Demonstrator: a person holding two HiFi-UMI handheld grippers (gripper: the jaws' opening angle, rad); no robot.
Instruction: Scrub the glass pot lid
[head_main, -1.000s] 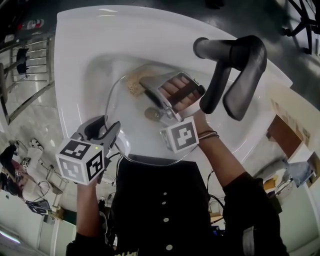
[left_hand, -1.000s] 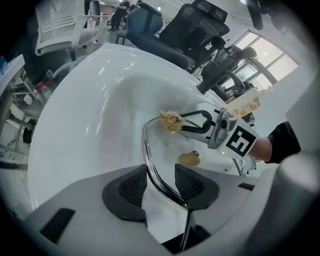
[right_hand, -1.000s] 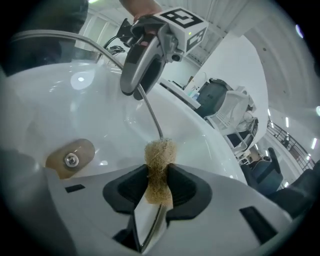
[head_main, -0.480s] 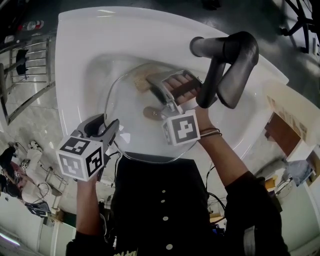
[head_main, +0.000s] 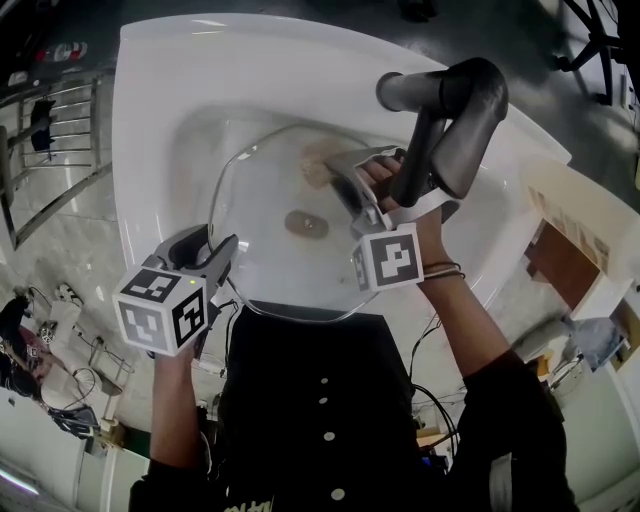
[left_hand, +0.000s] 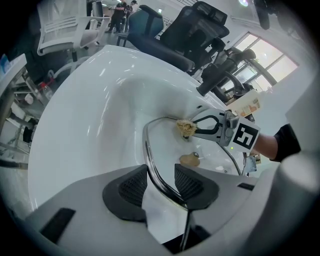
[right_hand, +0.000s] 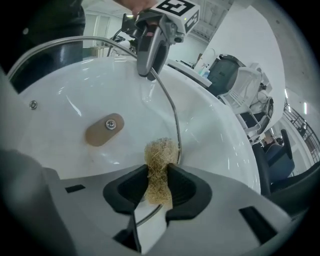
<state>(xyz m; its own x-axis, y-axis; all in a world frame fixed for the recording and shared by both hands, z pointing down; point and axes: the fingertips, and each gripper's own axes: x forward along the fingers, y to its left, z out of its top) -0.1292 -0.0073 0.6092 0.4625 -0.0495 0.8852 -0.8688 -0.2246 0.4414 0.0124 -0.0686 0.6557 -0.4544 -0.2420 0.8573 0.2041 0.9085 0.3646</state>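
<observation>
The round glass pot lid (head_main: 262, 215) with a metal rim and a tan knob (head_main: 306, 224) stands tilted in the white sink (head_main: 150, 110). My left gripper (head_main: 222, 262) is shut on the lid's near-left rim; the rim (left_hand: 150, 155) runs between its pads (left_hand: 161, 185). My right gripper (head_main: 338, 172) is shut on a tan fibrous scrubber (head_main: 318, 172), pressed against the lid's far edge. In the right gripper view the scrubber (right_hand: 161, 160) sits squeezed between the pads (right_hand: 159, 182), beside the rim, with the knob (right_hand: 104, 129) to its left.
A dark curved faucet (head_main: 440, 110) arches over the sink's right side, close above the hand that holds my right gripper. The basin wall surrounds the lid on all sides. Office chairs (left_hand: 195, 30) stand beyond the sink.
My right gripper has carried the scrubber rightward along the lid's far edge, toward the faucet. The left gripper and the lid have stayed put.
</observation>
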